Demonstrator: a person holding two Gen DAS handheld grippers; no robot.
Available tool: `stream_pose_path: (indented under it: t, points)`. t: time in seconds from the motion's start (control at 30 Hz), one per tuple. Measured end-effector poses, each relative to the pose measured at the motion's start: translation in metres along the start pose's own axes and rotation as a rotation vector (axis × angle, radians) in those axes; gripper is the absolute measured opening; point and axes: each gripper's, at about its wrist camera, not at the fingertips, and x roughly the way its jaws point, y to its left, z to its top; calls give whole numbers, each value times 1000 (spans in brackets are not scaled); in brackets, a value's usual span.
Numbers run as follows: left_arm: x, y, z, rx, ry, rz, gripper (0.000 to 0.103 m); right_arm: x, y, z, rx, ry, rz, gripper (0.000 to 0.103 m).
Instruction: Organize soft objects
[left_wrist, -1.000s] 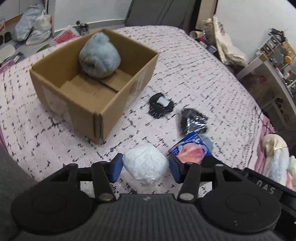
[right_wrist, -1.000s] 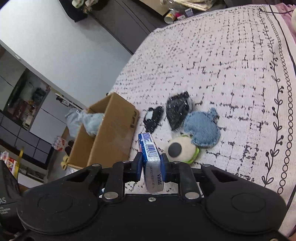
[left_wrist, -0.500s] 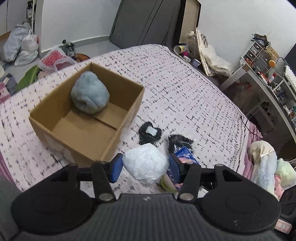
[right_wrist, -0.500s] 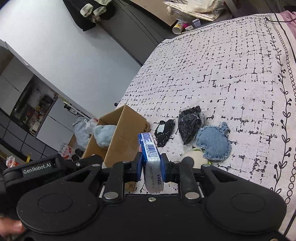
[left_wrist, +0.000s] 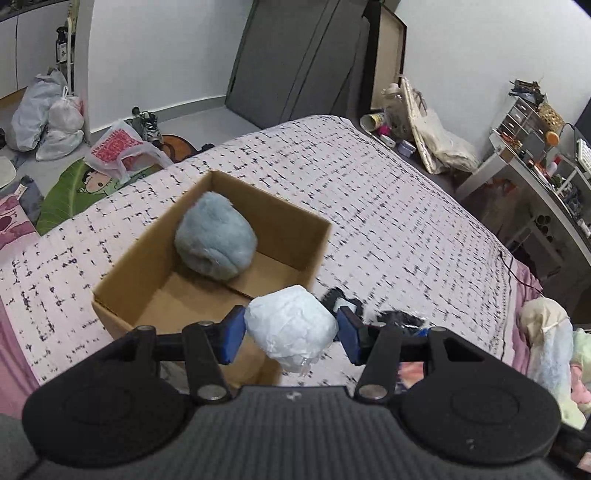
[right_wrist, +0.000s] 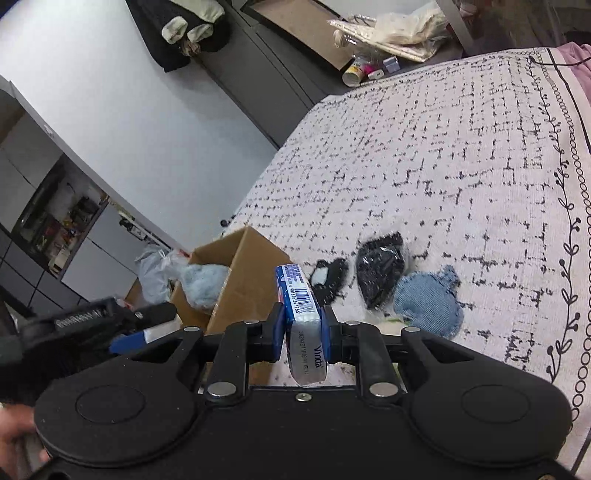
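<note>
left gripper (left_wrist: 291, 338) is clamped on a crumpled white soft ball (left_wrist: 291, 326), held in the air at the near right corner of the open cardboard box (left_wrist: 122, 295). right gripper (right_wrist: 303, 334) is clenched on a blue-and-white tissue pack (right_wrist: 303, 314), held above the bed short of the box. step in hand looks like carry-to-box for both. inside the box a fluffy grey-blue ball (left_wrist: 216, 236) sits against the far wall; near floor is bare. next move calls for getting the white ball fully over the rim before letting go, else it could roll off the edge. beyond the box, on the patterned bedspread (right_wrist: 461, 155), a small black pouch (right_wrist: 328, 275), a black bag (right_wrist: 382, 273) and a denim pouch (right_wrist: 428, 302) lie unsorted.
</note>
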Motion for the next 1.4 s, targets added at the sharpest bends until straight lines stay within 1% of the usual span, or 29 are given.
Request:
stream_pose_path:
  t: [0.13, 0.27, 0.37, 0.53, 0.67, 0.87, 1.0, 1.17, 1.4]
  points:
    - [6, 13, 4, -11, -13, 13, 53, -3, 12, 7, -14, -33, 2, 20]
    - [7, 22, 10, 5, -52, 32, 53, -4, 25, 10, -29, -70, 15, 20]
    - [9, 29, 15, -10, -60, 15, 53, -2, 34, 11, -32, -84, 7, 20]
    - [15, 36, 15, -12, -61, 24, 53, 3, 44, 16, -29, -99, -1, 20]
    - [20, 47, 16, -49, -58, 38, 53, 8, 51, 20, -26, -110, -1, 20]
    - [26, 59, 16, -88, -49, 60, 53, 18, 65, 24, -31, -114, 5, 20]
    - [26, 64, 15, -100, -67, 89, 53, 27, 74, 26, -37, -109, 24, 20]
    - [30, 70, 16, -133, -58, 95, 53, 45, 84, 28, -50, -86, 35, 20]
    - [40, 75, 16, -145, -38, 96, 54, 69, 96, 31, -65, -61, 31, 20]
